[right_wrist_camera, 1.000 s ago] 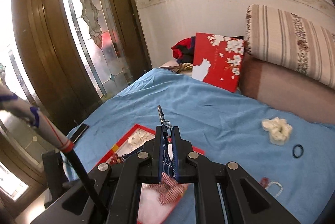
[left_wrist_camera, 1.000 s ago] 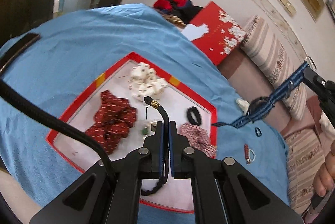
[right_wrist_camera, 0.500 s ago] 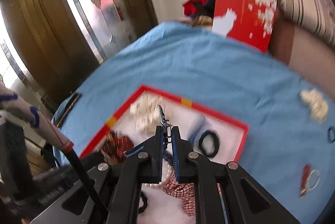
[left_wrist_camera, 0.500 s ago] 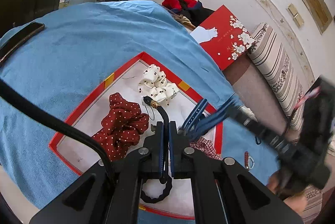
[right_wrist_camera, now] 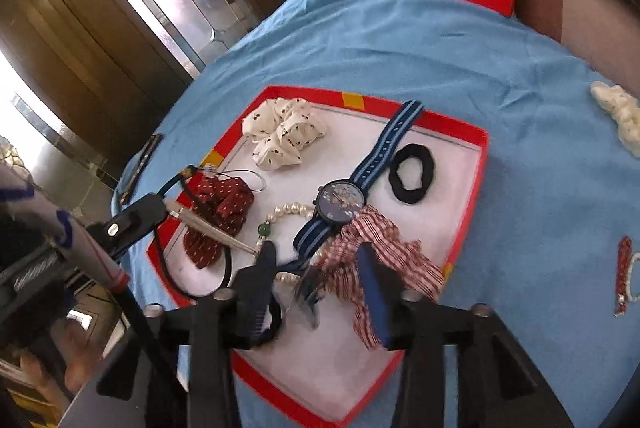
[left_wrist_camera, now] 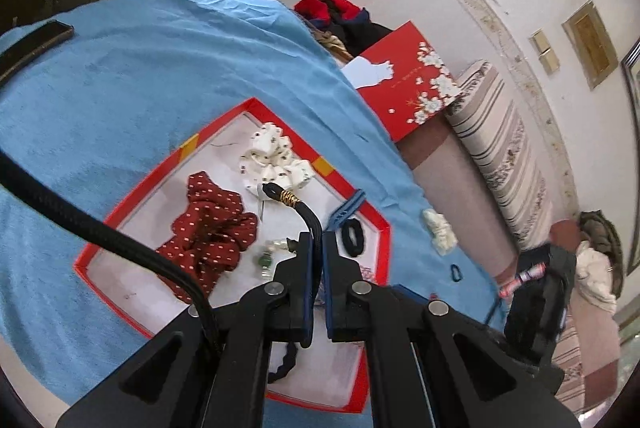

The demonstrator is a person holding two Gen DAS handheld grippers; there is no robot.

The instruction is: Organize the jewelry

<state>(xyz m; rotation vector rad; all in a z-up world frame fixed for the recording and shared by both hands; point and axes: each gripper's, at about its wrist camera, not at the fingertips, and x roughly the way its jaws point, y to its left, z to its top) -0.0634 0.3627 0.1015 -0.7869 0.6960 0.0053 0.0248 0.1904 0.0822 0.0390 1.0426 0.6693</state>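
Observation:
A red-rimmed white tray (right_wrist_camera: 480,163) lies on the blue cloth. In it are a white dotted scrunchie (right_wrist_camera: 286,137), a dark red scrunchie (right_wrist_camera: 224,203), a black hair tie (right_wrist_camera: 412,177), a pearl bracelet (right_wrist_camera: 288,209), a checked scrunchie (right_wrist_camera: 376,248) and a blue-strapped watch (right_wrist_camera: 340,201). My right gripper (right_wrist_camera: 316,260) hovers low over the tray with its jaws opening. The watch's lower strap end lies between them, untouched by the pads. My left gripper (left_wrist_camera: 318,236) is shut on a black cord with a gold wrap (left_wrist_camera: 288,197) above the tray.
On the cloth right of the tray lie a white scrunchie (right_wrist_camera: 618,111), a small black ring (left_wrist_camera: 456,272) and a red clip with a bracelet (right_wrist_camera: 624,276). A red flowered box (left_wrist_camera: 404,83) and a striped cushion (left_wrist_camera: 500,155) stand behind. A dark phone (left_wrist_camera: 32,47) lies at the cloth's left edge.
My right gripper came down to the tray with the watch, and its jaws have parted; the watch now lies in the tray. The left gripper kept hold of the black cord.

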